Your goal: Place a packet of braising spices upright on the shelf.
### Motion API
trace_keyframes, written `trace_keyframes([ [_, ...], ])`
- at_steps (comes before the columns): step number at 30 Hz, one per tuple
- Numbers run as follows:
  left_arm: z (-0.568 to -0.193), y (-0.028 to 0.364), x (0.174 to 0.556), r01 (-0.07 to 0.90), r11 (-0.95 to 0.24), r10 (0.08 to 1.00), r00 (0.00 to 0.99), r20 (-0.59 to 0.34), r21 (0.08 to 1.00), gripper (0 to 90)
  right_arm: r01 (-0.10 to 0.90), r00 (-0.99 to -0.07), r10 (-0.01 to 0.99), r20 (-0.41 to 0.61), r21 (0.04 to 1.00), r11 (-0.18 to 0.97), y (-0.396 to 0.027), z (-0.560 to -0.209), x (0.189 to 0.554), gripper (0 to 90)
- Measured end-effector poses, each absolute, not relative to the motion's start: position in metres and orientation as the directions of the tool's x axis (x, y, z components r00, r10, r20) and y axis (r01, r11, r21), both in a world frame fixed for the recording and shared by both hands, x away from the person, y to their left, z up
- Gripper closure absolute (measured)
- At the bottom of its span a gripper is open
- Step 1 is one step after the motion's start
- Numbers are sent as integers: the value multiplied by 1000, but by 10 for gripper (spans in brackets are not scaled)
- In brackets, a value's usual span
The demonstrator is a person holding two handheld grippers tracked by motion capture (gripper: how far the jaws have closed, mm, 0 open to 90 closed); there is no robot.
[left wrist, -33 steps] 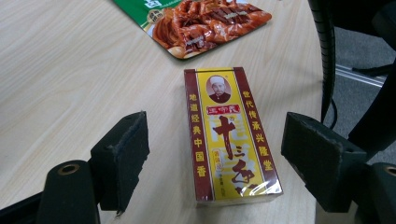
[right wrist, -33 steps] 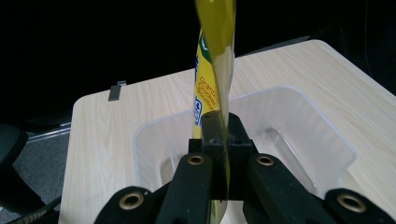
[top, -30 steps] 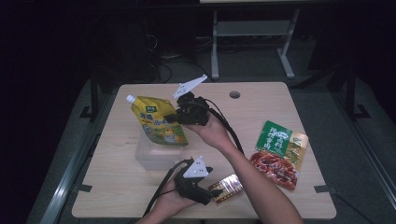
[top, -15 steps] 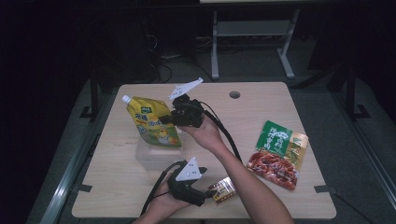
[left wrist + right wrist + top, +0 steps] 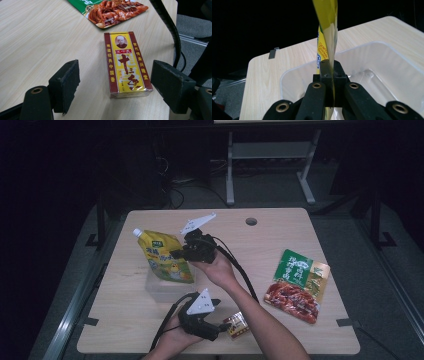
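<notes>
Right hand-held gripper (image 5: 176,255): jaws clamped on the edge of a yellow pouch (image 5: 164,256), held upright over a clear tub (image 5: 387,75) on the table (image 5: 270,245). Against the frame a second earlier, pouch and gripper had shifted left and sunk toward the tub.

Left hand-held gripper (image 5: 115,82): jaws wide, gripping nothing, a spice box (image 5: 126,63) lying flat between them at the table's near edge. It had drifted slightly left.

Snack packet (image 5: 296,285): flat at the right, unmoved.
</notes>
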State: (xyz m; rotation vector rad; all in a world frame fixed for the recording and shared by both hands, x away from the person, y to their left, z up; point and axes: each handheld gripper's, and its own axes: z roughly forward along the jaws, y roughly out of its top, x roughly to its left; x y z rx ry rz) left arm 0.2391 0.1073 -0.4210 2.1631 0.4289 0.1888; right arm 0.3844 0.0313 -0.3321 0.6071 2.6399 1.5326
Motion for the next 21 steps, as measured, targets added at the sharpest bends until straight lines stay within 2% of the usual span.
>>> trace_keyframes([
  [10,-423,107,239,249,-536,374,927,-38,807,227,355,-911,356,208,837,418,29,-347,387,898],
  [16,-422,107,239,247,-535,373,927,-36,808,227,344,-915,361,182,821,456,33,-355,385,897],
  [21,-422,108,241,252,-537,373,927,-41,805,227,360,-909,366,202,823,439,28,-362,388,896],
])
